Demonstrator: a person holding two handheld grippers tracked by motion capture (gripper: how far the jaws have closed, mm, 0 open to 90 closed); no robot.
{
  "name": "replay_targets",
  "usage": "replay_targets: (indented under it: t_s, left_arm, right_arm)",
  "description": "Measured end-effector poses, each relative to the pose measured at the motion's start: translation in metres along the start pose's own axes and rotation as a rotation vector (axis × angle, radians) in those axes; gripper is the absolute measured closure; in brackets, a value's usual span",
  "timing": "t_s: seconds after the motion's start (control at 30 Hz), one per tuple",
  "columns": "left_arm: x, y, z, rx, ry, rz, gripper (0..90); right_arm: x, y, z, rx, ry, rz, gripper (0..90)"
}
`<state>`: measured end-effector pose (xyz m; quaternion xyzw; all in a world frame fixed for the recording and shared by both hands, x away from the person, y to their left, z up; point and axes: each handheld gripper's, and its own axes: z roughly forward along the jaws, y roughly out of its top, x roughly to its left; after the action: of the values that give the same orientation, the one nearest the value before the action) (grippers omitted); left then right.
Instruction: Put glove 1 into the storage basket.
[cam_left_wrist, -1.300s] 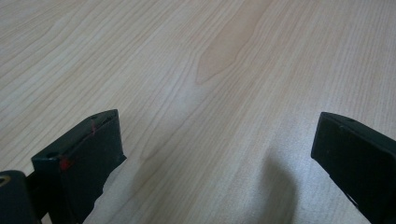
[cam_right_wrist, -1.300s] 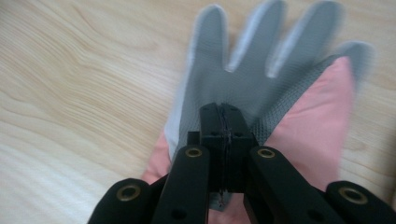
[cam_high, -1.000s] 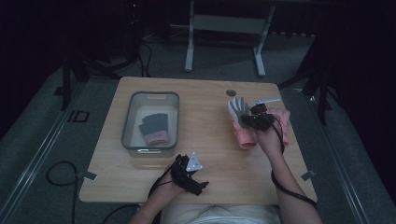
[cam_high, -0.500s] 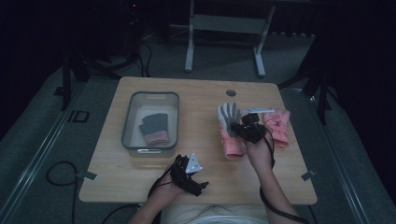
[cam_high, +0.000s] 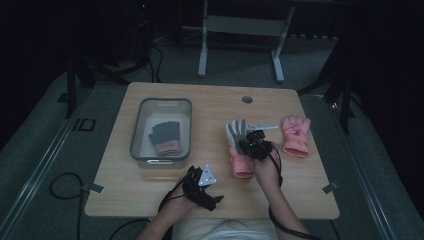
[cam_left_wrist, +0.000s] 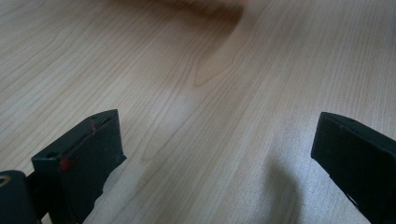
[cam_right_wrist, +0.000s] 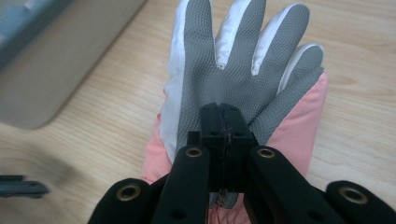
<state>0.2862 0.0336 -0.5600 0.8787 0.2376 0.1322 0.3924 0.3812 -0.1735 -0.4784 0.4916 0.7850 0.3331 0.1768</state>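
The right gripper (cam_right_wrist: 223, 140), jaws clamped on the grey-palmed glove (cam_high: 239, 147), has dragged it leftward toward the bin (cam_high: 161, 103); left gripper (cam_left_wrist: 215, 158) rests open

**Open jaws over bare wood**

Your left gripper (cam_left_wrist: 219, 158) holds its two black jaws wide apart, one at lower left, one at lower right. Between them lies pale wooden table (cam_left_wrist: 205, 74); a blurred pinkish edge (cam_left_wrist: 187, 4) shows at top.

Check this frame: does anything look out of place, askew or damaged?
Nothing damaged or spilled. The pair is split: one pink glove lies alone near the table's right edge, while the right gripper, shut on the grey-palmed glove, holds it at mid-table. A dark glove lies in the grey bin.
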Motion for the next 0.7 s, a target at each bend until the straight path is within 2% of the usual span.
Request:
replay_targets:
  t_s: [0.13, 0.33, 0.37, 0.47, 0.57, 0.7]
  left_arm:
    - [0.0, 0.0, 0.0, 0.007, 0.001, 0.007, 1.8]
    - [0.001, -0.001, 0.0, 0.004, -0.002, 0.003, 1.8]
    - [0.0, -0.001, 0.0, 0.007, -0.002, 0.008, 1.8]
    - [0.0, -0.001, 0.0, 0.01, -0.003, 0.012, 1.8]
    - [0.0, -0.001, 0.001, 0.009, -0.023, 0.018, 1.8]
    - [0.0, -0.001, 0.001, 0.009, -0.02, 0.023, 1.8]
  right_arm:
    - [0.002, -0.007, 0.024, 0.04, 0.018, 0.013, 89.1]
    - [0.008, -0.011, 0.043, 0.079, 0.035, 0.007, 88.6]
    - [0.009, -0.014, 0.05, 0.096, 0.041, 0.0, 88.4]
    - [0.009, -0.018, 0.054, 0.098, 0.046, -0.019, 87.9]
    - [0.005, -0.018, 0.055, 0.098, 0.069, -0.027, 87.2]
    - [0.003, -0.018, 0.052, 0.089, 0.084, -0.021, 85.8]
